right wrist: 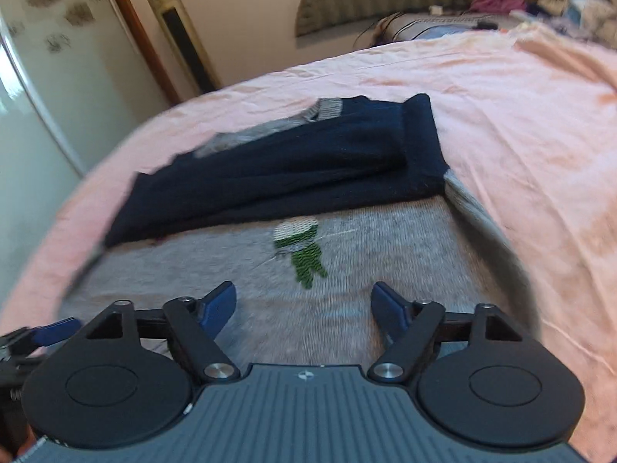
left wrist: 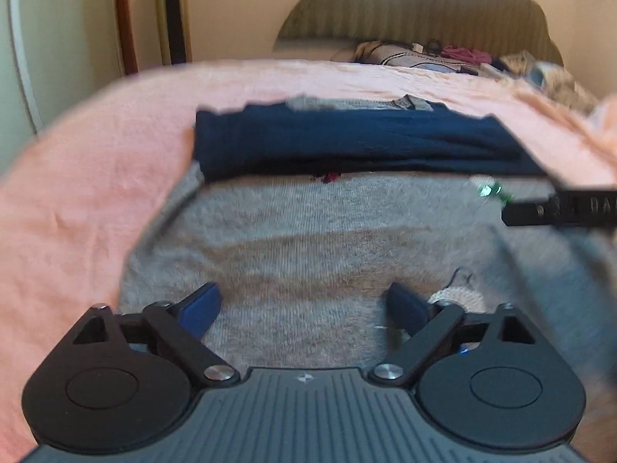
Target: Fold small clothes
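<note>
Pink bedspread (right wrist: 501, 123) wrinkled across the bed. Ribbed headboard (left wrist: 416, 11) against a cream wall (right wrist: 246, 7). Heaped pillows and loose clutter (left wrist: 443, 56) below it. Tall gold-framed unit (right wrist: 181, 34) beside a brown door frame (right wrist: 135, 27). Pale door (right wrist: 46, 69) at far left.

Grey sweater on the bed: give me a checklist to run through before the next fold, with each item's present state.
1. Left claw open, nothing between its fingers: ok.
2. Right claw open, nothing held: ok.
3. Navy sleeves folded across the grey sweater: ok.
4. Lower sweater body lies flat on the pink bedspread: ok.
5. Near hem in view for grasping: cannot tell, hidden under the claws.
6. Pictures sharp enough to place the fingers: not ok, both views are blurred.
</note>
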Demonstrator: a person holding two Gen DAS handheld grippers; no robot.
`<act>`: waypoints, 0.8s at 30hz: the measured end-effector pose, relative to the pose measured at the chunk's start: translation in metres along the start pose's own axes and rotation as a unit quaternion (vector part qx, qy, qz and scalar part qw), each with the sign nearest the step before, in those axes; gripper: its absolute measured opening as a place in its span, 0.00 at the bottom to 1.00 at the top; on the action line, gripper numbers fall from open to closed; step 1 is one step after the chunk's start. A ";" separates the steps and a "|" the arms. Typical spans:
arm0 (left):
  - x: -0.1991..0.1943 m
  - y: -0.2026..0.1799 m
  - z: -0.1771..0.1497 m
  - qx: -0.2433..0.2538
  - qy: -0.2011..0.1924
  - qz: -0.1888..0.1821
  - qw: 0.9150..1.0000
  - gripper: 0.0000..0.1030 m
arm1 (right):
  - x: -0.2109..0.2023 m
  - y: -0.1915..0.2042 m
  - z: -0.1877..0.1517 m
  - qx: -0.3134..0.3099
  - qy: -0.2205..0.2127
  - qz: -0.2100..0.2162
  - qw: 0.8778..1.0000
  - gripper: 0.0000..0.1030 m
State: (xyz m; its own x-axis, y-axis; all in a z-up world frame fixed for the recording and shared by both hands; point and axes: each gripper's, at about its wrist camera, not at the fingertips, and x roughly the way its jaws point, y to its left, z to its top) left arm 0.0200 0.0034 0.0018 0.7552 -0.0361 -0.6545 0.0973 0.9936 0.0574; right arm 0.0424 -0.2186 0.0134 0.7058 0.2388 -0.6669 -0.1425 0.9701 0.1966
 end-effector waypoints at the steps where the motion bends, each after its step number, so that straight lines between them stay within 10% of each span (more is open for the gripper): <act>1: -0.005 0.000 -0.003 0.004 0.002 -0.005 1.000 0.93 | -0.001 0.010 -0.008 -0.036 -0.001 -0.017 0.999 0.93; 13: -0.106 0.026 -0.091 0.039 0.002 -0.047 0.998 0.94 | -0.126 0.006 -0.129 -0.112 -0.009 -0.025 0.993 1.00; 20: -0.117 0.016 -0.079 0.032 0.012 -0.056 0.998 0.94 | -0.131 0.017 -0.113 -0.090 0.019 -0.034 0.995 1.00; 24: -0.127 -0.023 -0.089 0.103 0.005 -0.103 0.989 0.94 | -0.126 0.051 -0.114 -0.109 0.016 0.032 0.993 1.00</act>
State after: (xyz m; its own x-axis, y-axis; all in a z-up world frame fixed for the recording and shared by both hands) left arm -0.1356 -0.0049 0.0161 0.6986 -0.2338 -0.6762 0.3801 0.9220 0.0739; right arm -0.1328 -0.1943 0.0261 0.6679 0.2983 -0.6818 -0.3359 0.9384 0.0816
